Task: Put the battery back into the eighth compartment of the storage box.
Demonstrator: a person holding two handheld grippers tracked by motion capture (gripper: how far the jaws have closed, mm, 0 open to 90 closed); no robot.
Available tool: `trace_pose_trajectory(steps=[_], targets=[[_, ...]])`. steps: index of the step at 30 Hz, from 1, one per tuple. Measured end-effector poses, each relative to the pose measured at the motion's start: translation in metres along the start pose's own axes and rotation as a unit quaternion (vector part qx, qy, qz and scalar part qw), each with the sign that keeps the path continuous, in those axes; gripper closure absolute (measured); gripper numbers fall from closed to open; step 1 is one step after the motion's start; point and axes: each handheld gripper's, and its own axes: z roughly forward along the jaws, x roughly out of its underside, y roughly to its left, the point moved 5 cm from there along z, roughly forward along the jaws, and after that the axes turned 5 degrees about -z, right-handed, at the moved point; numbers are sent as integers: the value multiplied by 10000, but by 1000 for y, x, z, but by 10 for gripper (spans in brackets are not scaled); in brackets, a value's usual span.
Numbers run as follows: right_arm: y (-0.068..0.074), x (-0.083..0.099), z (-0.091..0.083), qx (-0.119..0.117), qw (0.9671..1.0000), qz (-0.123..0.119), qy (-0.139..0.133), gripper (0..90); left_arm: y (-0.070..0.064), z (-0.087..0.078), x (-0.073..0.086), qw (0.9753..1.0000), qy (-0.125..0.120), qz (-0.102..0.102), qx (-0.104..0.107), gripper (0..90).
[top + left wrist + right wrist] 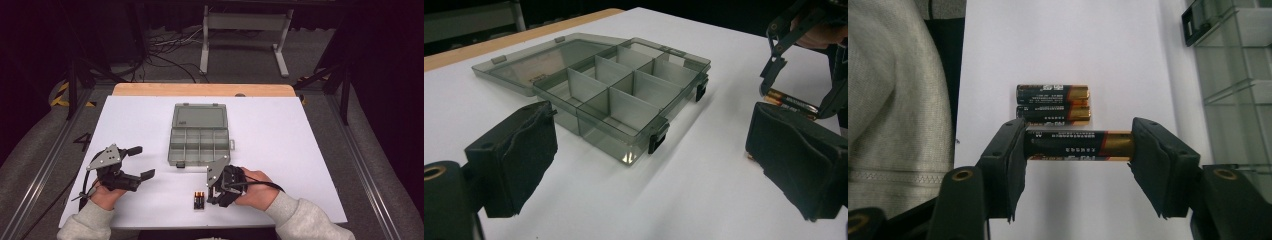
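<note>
A smoky clear organizer box (200, 141) lies open mid-table, lid (199, 117) flat behind it, its compartments (616, 95) bare. Three black-and-gold batteries (199, 200) lie side by side near the front edge. My right gripper (210, 194) is down at them; its jaws (1079, 137) press on the two ends of the nearest battery (1078, 146), while the other two batteries (1053, 103) lie just beyond it. My left gripper (144, 161) rests left of the box, open, nothing between its jaws (651, 120). It faces the box and the right gripper (776, 70).
A white sheet (280, 140) covers the table, with a wooden strip (200, 90) at the far edge. A grey sleeve (893, 100) hangs close to the batteries. Beyond the table stand a metal frame (245, 30) and floor cables (165, 55).
</note>
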Motion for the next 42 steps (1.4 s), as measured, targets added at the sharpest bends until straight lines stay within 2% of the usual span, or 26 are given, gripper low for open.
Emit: trace_pose_trajectory(steps=[17, 25, 42], targets=[[-27, -6, -33, 190, 9997, -45, -153, 416, 2, -1, -1, 10000, -11, 36, -20, 68], [-37, -10, -43, 250, 9995, -56, -190, 416, 1, -1, -1, 10000, -26, -8, -7, 68], [-70, -8, -55, 384, 9988, 67, -280, 416, 2, -2, -1, 10000, -40, 13, -20, 68]])
